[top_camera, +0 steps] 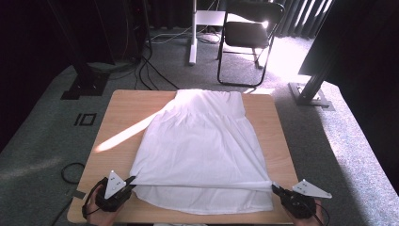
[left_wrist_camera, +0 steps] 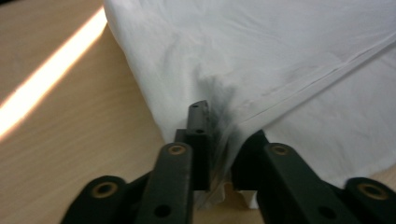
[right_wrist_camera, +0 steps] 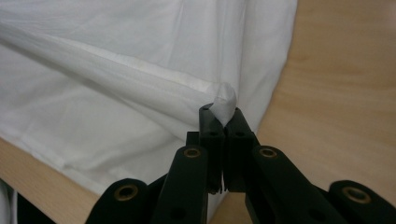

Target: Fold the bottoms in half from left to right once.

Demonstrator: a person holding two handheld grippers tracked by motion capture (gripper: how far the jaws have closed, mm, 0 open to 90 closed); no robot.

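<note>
Slipping at the left gripper (top_camera: 126,184) is looking like the main risk: in the left gripper view its jaws are standing a little apart around a bunched corner of the white garment (top_camera: 200,146), and whether the pads are actually pressing on the cloth is not showing clearly, so the corner could be sliding out under tension. The right gripper (top_camera: 278,190) is pinching hard, jaws nearly together with a small tuft of hem (right_wrist_camera: 223,106) poking out above them; only a thin bite, so a sharp pull could be tearing it loose. Uneven pulling could also be dragging the cloth off the near edge of the table (top_camera: 117,117). The garment is lying spread over the middle of the table, reaching to the far edge, with its upper layer's hem stretched taut between the grippers near the two near corners.
</note>
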